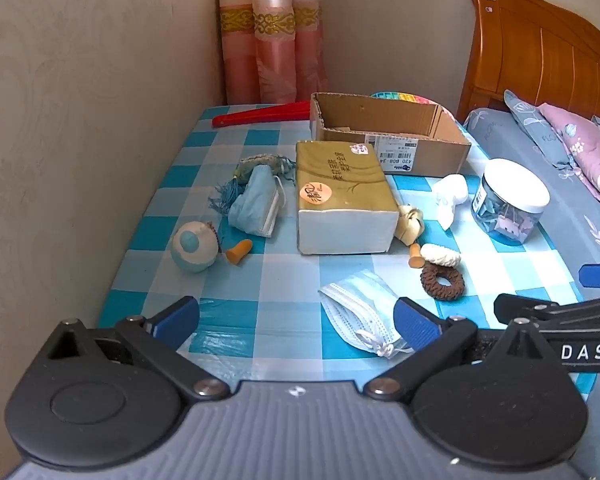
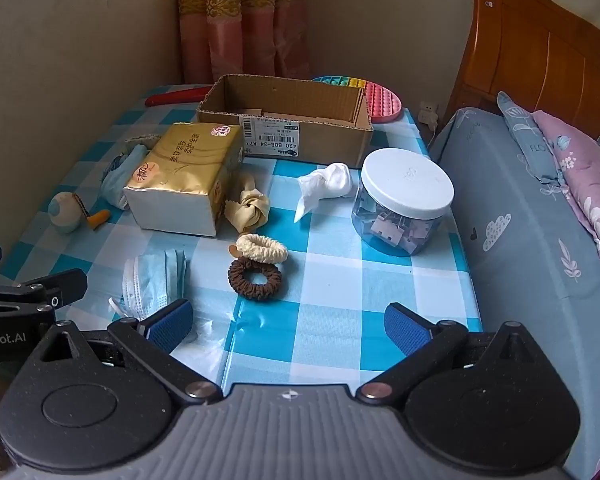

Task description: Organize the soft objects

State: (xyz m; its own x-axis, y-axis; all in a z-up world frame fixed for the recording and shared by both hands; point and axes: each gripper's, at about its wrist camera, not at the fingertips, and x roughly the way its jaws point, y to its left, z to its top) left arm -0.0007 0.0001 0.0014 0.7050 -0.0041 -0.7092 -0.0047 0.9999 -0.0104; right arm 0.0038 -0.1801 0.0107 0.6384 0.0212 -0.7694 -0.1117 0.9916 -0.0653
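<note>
The bench [image 2: 332, 320], covered in a blue-and-white checked cloth, is standing against the wall with a bed [image 2: 532, 240] lying just beside it. At the far side an open cardboard box [image 2: 320, 136] is sitting, with a rainbow pop mat [image 2: 380, 100] showing behind it and a red fan [image 1: 260, 114] lying to its other side. A gold tissue pack [image 2: 180, 184] is resting in front of the box, and a clear jar with a white lid [image 2: 404, 204] is standing near the bed edge.

The left hand-held gripper [image 1: 296, 316] is hovering with its jaws spread wide and nothing between them; its right pad is sitting over the edge of a flat face mask [image 1: 360, 308] in that view. The right hand-held gripper [image 2: 288, 322] is likewise gaping and empty above bare cloth.

The soft things are lying scattered: a bunched blue mask [image 1: 256, 204] beside the tissue pack, a crumpled white tissue [image 2: 328, 186] between box and jar, a knotted yellow cloth [image 2: 250, 206] touching the pack, a round white-and-blue ball [image 1: 194, 246], a cream scrunchie [image 2: 262, 248] overlapping a brown scrunchie [image 2: 255, 278], and an orange earplug [image 1: 239, 252] near the ball.
</note>
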